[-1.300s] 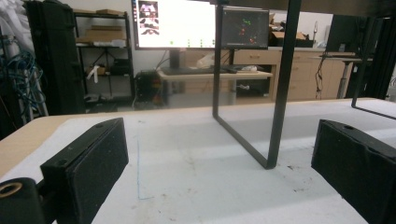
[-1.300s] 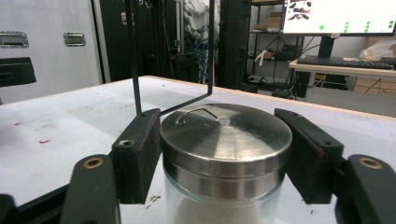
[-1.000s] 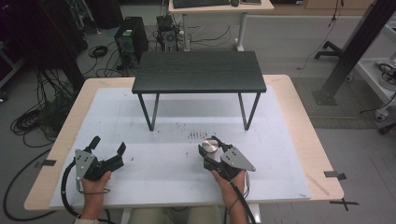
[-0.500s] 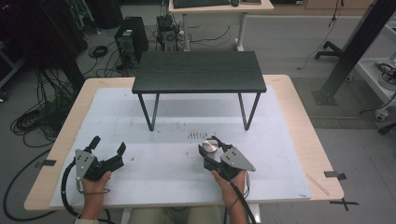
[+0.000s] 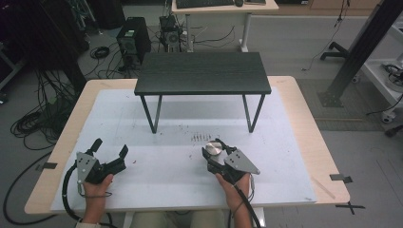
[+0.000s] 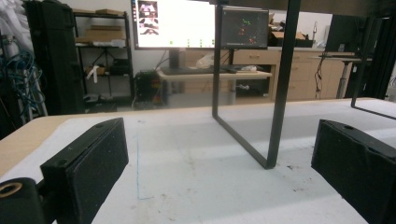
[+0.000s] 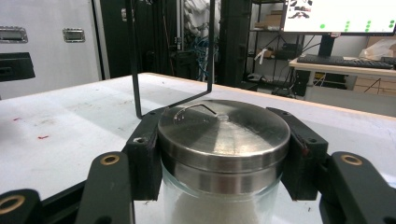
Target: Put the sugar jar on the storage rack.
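The right hand-held gripper [image 5: 215,153] sits toward the near edge of the tabletop [image 5: 294,142], a little right of its middle, and pinches a glass jar [image 7: 219,205] with a flat metal lid [image 7: 224,133]. In the right gripper view its two black jaws press against opposite sides of the jar just under and at the lid, and white grainy contents show through the glass below the metal band. From above, the round silvery lid [image 5: 214,149] shows between the jaw tips, with the person's right hand [image 5: 233,183] behind the gripper body.

The left hand-held gripper [image 5: 110,153] lies near the near left corner of the tabletop, well apart from the jar, held in the person's left hand [image 5: 96,186]. Its jaws are spread wide with nothing between them; the left gripper view shows bare white surface between the two black pads [image 6: 88,163].

A small black bench [image 5: 203,73] stands on the far half of the tabletop, its thin metal legs resting on the white surface. The jar is on the near side of the bench, closer to its right leg [image 5: 254,114], and not under the top. A few dark specks [image 5: 199,137] mark the surface just beyond the jar.
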The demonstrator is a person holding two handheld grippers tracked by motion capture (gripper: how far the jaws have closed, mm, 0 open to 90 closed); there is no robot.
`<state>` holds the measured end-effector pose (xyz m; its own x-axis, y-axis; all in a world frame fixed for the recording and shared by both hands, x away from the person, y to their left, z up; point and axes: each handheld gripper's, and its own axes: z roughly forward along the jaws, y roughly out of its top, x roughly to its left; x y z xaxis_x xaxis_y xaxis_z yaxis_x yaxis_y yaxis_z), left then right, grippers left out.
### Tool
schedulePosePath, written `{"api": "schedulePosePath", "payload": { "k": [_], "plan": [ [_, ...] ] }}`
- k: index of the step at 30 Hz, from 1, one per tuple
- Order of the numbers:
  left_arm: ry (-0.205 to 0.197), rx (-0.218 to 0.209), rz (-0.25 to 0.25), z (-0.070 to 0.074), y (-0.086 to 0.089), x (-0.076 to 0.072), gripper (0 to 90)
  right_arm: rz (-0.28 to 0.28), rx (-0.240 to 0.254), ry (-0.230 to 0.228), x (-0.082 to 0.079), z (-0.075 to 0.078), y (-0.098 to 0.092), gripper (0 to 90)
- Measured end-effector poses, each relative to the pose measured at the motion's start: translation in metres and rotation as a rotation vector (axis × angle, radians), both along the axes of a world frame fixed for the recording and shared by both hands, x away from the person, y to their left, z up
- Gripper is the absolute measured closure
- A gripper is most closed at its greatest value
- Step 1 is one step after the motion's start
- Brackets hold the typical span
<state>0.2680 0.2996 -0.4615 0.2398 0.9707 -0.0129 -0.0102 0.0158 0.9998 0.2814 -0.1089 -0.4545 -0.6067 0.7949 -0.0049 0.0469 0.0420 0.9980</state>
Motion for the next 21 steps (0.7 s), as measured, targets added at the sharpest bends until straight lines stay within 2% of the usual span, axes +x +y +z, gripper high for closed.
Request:
{"api": "schedulePosePath", "payload": {
  "k": [21],
  "plan": [
    [0.001, 0.001, -0.001, 0.0, 0.0, 0.0001, 4.1, 0.003, 0.005, 0.001, 0.0004, -0.0004, -0.0004, 42.4]
  ]
}}
